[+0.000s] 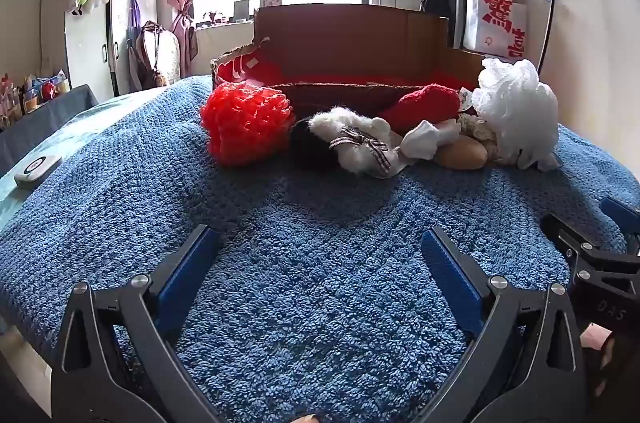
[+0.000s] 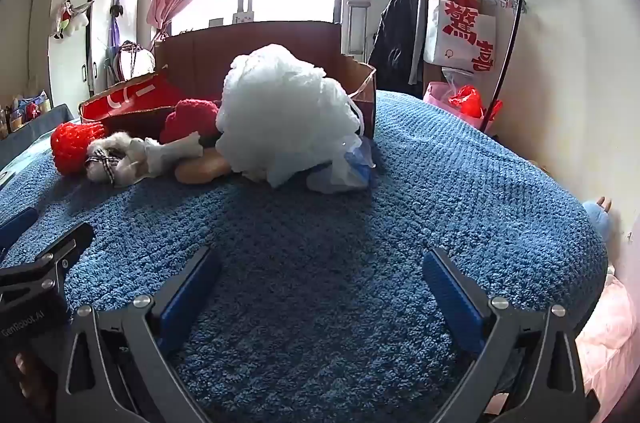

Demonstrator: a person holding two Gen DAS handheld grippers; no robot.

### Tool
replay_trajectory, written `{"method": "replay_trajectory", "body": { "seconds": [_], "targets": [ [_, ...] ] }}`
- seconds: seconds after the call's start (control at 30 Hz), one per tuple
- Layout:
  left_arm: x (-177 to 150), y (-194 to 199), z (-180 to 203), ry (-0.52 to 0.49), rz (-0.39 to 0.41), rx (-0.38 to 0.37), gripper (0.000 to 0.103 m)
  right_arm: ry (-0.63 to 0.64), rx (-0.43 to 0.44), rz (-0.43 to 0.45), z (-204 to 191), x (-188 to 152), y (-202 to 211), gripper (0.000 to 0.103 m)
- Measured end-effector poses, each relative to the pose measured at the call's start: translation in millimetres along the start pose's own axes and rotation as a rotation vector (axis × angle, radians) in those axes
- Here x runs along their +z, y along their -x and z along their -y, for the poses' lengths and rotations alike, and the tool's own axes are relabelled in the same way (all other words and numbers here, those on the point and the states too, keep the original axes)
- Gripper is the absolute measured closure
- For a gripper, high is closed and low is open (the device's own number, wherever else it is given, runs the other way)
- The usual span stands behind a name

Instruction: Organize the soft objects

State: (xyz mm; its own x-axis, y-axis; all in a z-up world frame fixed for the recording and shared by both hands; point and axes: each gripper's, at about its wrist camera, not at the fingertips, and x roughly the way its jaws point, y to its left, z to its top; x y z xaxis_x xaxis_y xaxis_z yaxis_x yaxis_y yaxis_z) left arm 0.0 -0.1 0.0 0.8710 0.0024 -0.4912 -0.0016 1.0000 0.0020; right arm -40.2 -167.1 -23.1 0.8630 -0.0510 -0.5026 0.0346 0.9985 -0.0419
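Observation:
Soft objects lie in a row on the blue blanket (image 1: 120, 207) in front of an open cardboard box (image 1: 352, 39): a red mesh puff (image 1: 246, 127), a white plush toy with a plaid bow (image 1: 356, 143), a red knit item (image 1: 424, 105), a white sock (image 1: 424, 139), a tan piece (image 1: 460, 153) and a white mesh puff (image 1: 516, 107). My left gripper (image 1: 320, 255) is open and empty, well short of them. My right gripper (image 2: 320, 279) is open and empty, facing the white puff (image 2: 280, 111); the box (image 2: 256, 43) stands behind it.
A small white device (image 1: 36, 169) lies at the blanket's left edge. A clothes rack with hangers and a white bag (image 2: 460, 35) stands at the right wall. A white wardrobe (image 1: 84, 23) is at the left. Clear plastic (image 2: 348, 171) lies beside the white puff.

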Motion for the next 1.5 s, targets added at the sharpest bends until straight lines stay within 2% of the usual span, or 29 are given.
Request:
{"method": "replay_trajectory", "body": {
  "seconds": [1.5],
  "targets": [
    [0.1, -0.4, -0.3, 0.007, -0.012, -0.004, 0.000, 0.003, -0.002, -0.005, -0.1, 0.5, -1.5, 0.000]
  ]
}}
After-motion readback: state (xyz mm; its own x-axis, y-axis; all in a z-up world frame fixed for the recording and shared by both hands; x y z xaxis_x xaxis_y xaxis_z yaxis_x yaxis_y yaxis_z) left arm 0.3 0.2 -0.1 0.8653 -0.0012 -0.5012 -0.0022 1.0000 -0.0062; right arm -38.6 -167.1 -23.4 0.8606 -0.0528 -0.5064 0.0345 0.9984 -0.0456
